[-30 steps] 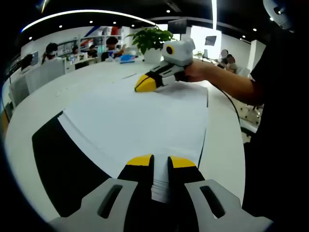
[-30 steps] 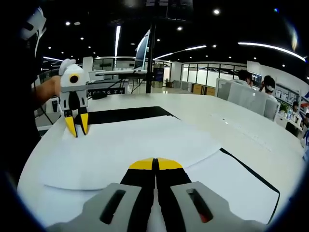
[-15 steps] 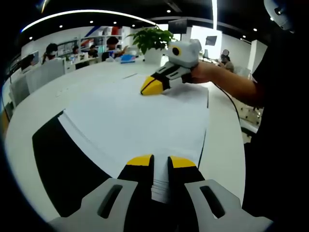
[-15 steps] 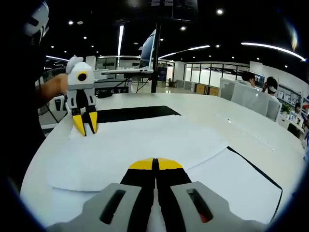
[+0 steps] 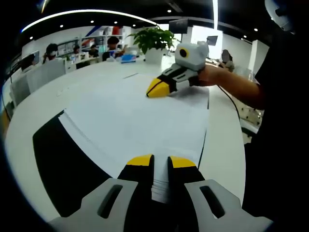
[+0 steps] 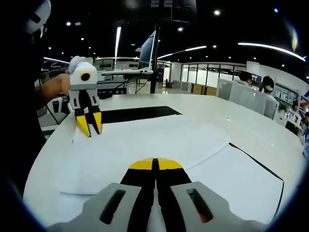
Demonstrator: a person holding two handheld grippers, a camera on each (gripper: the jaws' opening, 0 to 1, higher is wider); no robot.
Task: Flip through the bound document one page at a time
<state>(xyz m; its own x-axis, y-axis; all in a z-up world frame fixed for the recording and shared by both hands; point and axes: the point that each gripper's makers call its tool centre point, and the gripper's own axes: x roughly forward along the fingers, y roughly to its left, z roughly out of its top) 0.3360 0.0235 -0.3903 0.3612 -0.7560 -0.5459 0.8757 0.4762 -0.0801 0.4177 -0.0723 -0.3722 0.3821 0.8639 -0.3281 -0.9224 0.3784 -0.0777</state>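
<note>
The bound document (image 5: pixel 135 121) lies open on a round white table, white pages over a black cover (image 5: pixel 63 159). My left gripper (image 5: pixel 161 162) rests at its near edge, jaws a narrow gap apart, with the stack's edge showing between them. In the right gripper view the left gripper (image 6: pixel 90 126) points down onto the paper's far left corner. My right gripper (image 6: pixel 155 164) is shut on the top page (image 6: pixel 145 140), which curves up above the page below (image 6: pixel 231 179). In the left gripper view the right gripper (image 5: pixel 157 88) sits at the document's far edge, held by a hand.
A potted plant (image 5: pixel 152 38) stands at the table's far side. The person's arm (image 5: pixel 231 84) reaches in along the table edge (image 5: pixel 227 145). A monitor (image 6: pixel 147 48) rises behind the table. People sit at desks (image 6: pixel 251 96) in the background.
In the left gripper view the right gripper has slid to the right along the far edge, carrying the top page with it. The left gripper has stayed in place.
</note>
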